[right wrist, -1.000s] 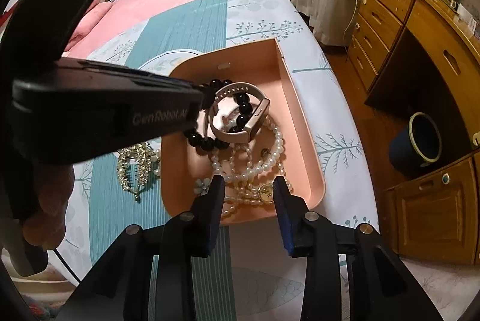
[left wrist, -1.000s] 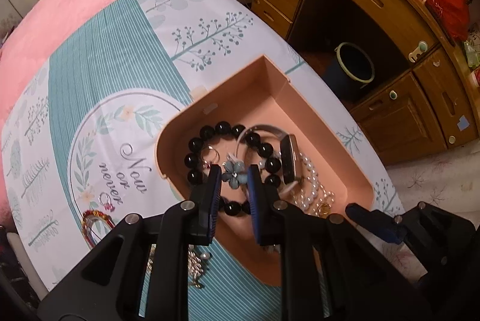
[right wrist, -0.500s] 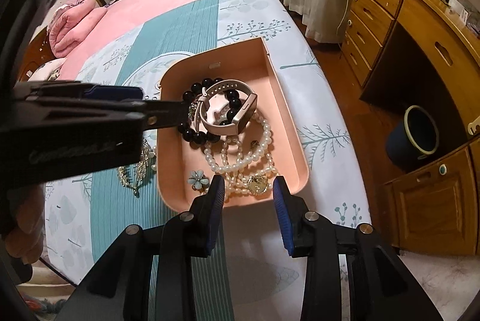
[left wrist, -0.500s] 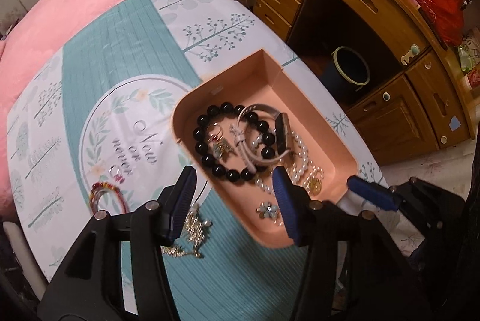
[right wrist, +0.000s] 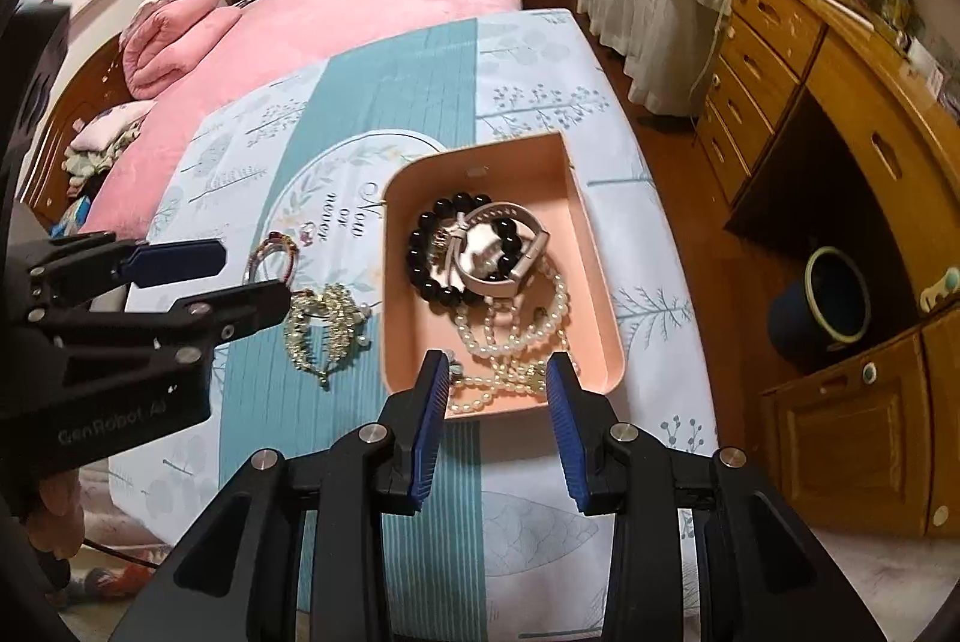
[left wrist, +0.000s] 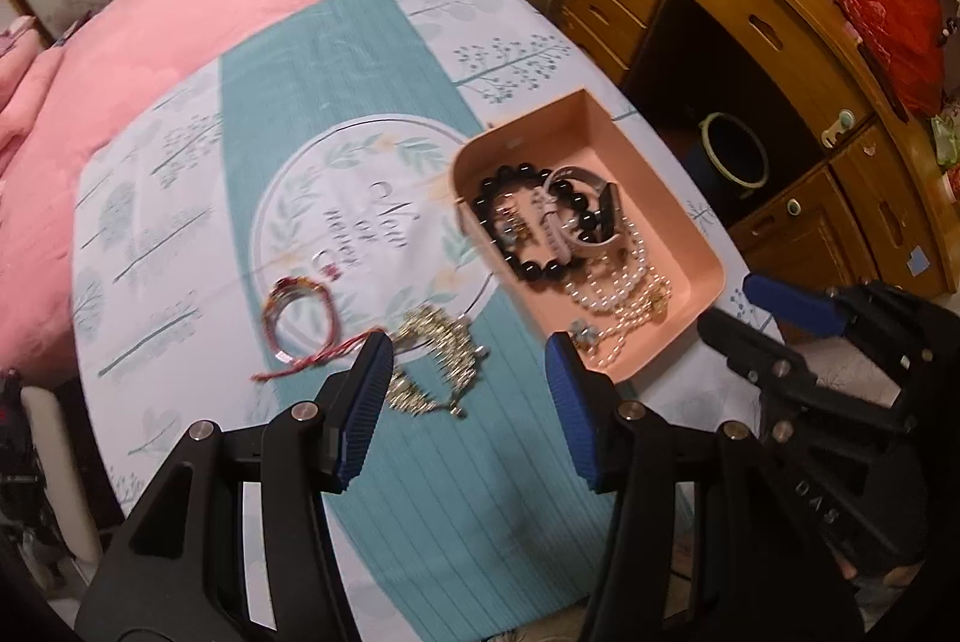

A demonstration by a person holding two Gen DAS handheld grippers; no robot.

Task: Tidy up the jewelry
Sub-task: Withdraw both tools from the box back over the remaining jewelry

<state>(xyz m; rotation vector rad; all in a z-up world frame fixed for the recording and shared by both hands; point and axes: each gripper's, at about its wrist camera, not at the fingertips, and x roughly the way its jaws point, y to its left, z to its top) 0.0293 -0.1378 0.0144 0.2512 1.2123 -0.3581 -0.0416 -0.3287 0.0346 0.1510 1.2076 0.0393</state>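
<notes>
I am holding my left gripper [left wrist: 468, 378] above the teal and white printed cloth [left wrist: 336, 66], its blue-padded jaws standing wide apart and gripping nothing. Farthest to the left on the cloth, a red braided cord bracelet [left wrist: 300, 318] is lying just beyond my left finger, its loose tail trailing up to the pad's tip. A small ring with a pink stone [left wrist: 327, 261] is sitting near it, by the printed lettering. Moving right, a gold leafy necklace [left wrist: 438, 360] is resting on the cloth in the gap between my left gripper's fingers, close to their tips and apart from both pads.

Further right, the pink tray [left wrist: 660, 198] is sitting on the cloth with its near corner just beyond my left gripper's right finger. Inside it, a black bead bracelet [left wrist: 528, 216] is lying toward the far end with a pale watch band [left wrist: 591, 213] crossing over it, and a pearl necklace [left wrist: 624, 282] is piling up at the near end beside a small blue flower piece [left wrist: 582, 333].

I am holding my right gripper [right wrist: 498, 390] at the tray's [right wrist: 600, 282] near edge, jaws apart and empty. The pearl necklace [right wrist: 510, 336] is lying just ahead of its fingertips, between them in the right wrist view, with the black bead bracelet [right wrist: 423, 258] and watch band [right wrist: 510, 276] farther in. In that same view the gold necklace [right wrist: 327, 324] is lying off to the left, under my left gripper's [right wrist: 252, 276] tips.
</notes>
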